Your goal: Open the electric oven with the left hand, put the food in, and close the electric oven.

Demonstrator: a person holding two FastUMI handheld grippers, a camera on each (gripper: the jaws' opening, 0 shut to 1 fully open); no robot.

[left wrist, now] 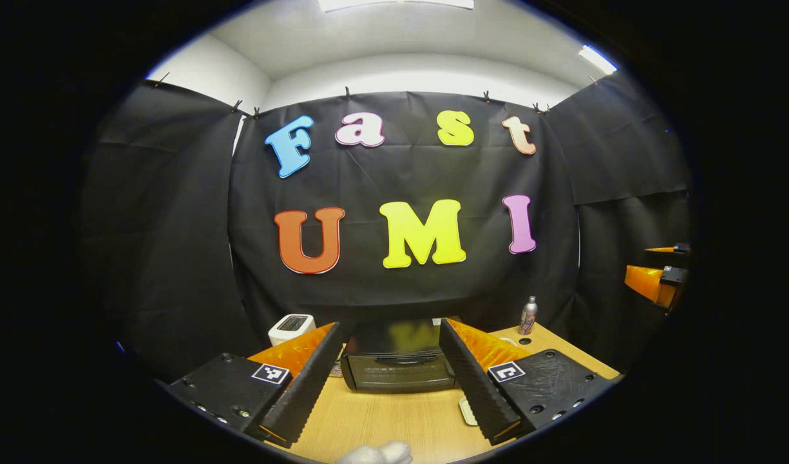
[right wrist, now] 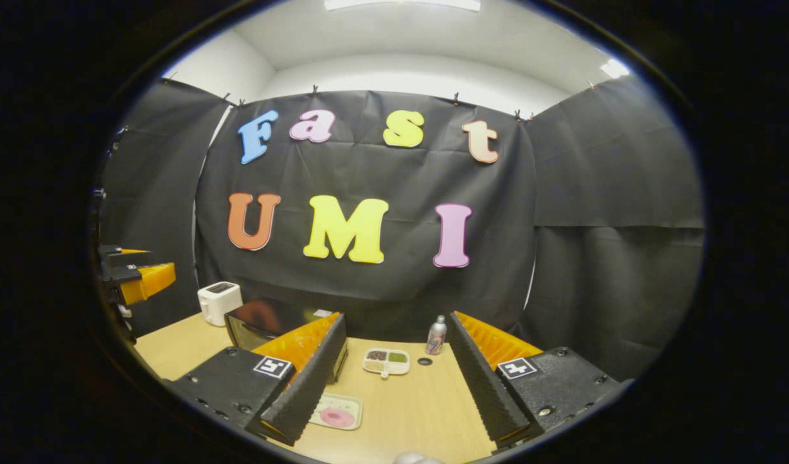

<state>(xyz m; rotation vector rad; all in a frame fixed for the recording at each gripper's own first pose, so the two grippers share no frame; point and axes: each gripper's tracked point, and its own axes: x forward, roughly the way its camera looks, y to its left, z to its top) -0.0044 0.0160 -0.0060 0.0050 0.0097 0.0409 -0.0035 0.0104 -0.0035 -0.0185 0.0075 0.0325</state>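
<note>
Task stage: not begun, judging by layout. The electric oven (left wrist: 397,363) sits on the wooden table (left wrist: 394,422) against the back cloth, door shut and upright, handle bar across the top of the door untouched. In the left gripper view the left gripper (left wrist: 394,380) hangs above the near part of the table with its jaws spread wide and nothing between them; the oven shows framed in the gap between the two fingers, well apart from the tips. In the right gripper view the right gripper (right wrist: 397,380) is likewise wide and empty, raised over the table. All three steps are left, by my reading: pull the door down with the left, load the food, shut the door. Food candidate: a pale tray with a pink round item (right wrist: 336,412) lies flat on the table just beside the right gripper's left finger; whether this or the divided dish (right wrist: 386,361) farther back is the intended load I cannot tell. Oven appearance: small dark countertop box, glossy top that mirrors the wall, dark glass door; interior too dim to see. A white toaster (right wrist: 219,301) stands to the oven's left, and a small bottle (right wrist: 437,335) stands upright to the right near the divided dish. Something white and fluffy (left wrist: 378,453) shows at the bottom edge of the left gripper view; unidentified.
</note>
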